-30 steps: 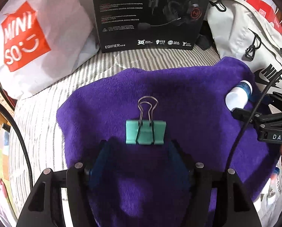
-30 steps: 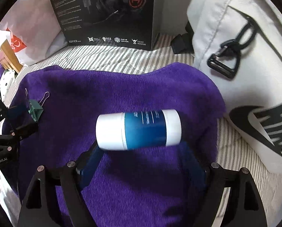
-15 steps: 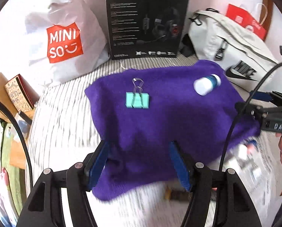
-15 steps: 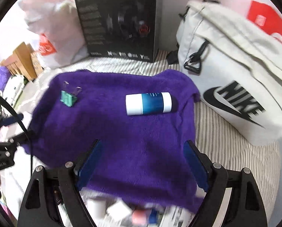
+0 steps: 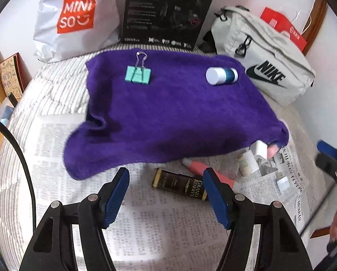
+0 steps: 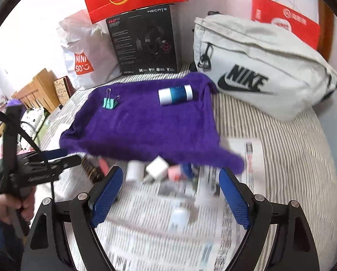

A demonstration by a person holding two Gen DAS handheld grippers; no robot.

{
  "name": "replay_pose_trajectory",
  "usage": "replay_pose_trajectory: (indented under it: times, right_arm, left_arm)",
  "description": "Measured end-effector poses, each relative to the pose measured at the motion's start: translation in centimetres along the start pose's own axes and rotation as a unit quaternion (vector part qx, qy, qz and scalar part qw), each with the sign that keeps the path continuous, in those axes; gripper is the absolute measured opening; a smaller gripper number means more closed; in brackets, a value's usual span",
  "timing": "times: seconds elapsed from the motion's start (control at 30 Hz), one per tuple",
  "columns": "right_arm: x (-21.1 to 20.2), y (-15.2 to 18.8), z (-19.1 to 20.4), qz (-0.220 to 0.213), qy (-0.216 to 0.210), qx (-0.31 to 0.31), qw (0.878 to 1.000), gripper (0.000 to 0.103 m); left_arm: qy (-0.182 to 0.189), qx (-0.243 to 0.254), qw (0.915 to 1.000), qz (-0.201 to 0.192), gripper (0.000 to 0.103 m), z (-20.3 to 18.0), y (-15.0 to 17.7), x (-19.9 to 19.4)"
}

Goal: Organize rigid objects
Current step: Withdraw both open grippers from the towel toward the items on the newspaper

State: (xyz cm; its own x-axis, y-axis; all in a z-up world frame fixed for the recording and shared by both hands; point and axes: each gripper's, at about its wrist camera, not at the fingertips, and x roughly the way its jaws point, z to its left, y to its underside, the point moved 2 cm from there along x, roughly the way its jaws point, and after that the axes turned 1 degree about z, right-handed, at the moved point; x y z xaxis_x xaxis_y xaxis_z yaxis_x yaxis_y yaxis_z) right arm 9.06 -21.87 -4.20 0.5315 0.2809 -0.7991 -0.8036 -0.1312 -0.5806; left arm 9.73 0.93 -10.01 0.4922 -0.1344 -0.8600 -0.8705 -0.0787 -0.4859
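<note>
In the left wrist view, the left hand-held gripper (image 5: 166, 190) hung released, its blue pads apart with nothing between them, above newspaper (image 5: 134, 225) spread on a striped bed (image 5: 50, 83). A purple towel (image 5: 168, 117) filled the middle of the view; on it a teal binder clip (image 5: 138, 75) lay toward 11 o'clock and a blue-and-white bottle (image 5: 221, 75) on its side toward 1 o'clock, well apart. Just below the towel's near edge, near 5 o'clock, lay a black box (image 5: 179, 184), a pink tube (image 5: 200, 167) and a white charger plug (image 5: 260, 150). At 3 o'clock the right hand-held gripper (image 5: 331, 158) showed only as a blurred edge. In the right wrist view, the right hand-held gripper (image 6: 170, 187) was likewise released and empty over the newspaper (image 6: 145, 237), with small blurred items, among them the white charger plug (image 6: 157, 166), just beyond its pads. The binder clip (image 6: 109, 102) sat at 11 o'clock on the towel (image 6: 145, 126), the bottle (image 6: 175, 94) near 12 o'clock. A white Nike bag (image 6: 258, 67) rested at 2 o'clock, a black headset box (image 6: 145, 43) stood behind the towel, and a hand (image 6: 14, 205) at 9 o'clock gripped the left tool.
</note>
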Motion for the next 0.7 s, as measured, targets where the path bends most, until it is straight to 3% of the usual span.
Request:
replay_pose_trajectory:
  times: [0.07,0.23,0.4,0.6,0.7]
  right_arm:
    - [-0.1,1.1,-0.1,0.002,-0.001,0.009,1.0,0.086]
    - [0.3,3.3,0.2,0.022,0.016,0.007,1.0,0.086]
    - [-0.7,3.6,1.5,0.004,0.004,-0.008,1.0,0.086]
    - [-0.4,3.8,3.6,0.01,-0.009,-0.036,0.999,0.086]
    - [-0.1,4.0,3.7,0.017,-0.007,-0.034,0.999,0.086]
  left_arm:
    - [-0.016,0.005,0.9998,0.013,0.066,-0.5,0.0,1.1]
    - [-0.006,0.012,0.9996,0.027,0.066,-1.3,0.1,2.3]
    - [-0.023,0.035,0.9986,0.03,0.067,-1.4,0.1,2.0]
    - [-0.019,0.001,0.9987,0.047,0.067,-0.7,-0.6,3.4]
    - [-0.015,0.007,0.9988,0.046,0.07,-1.6,-0.3,4.0]
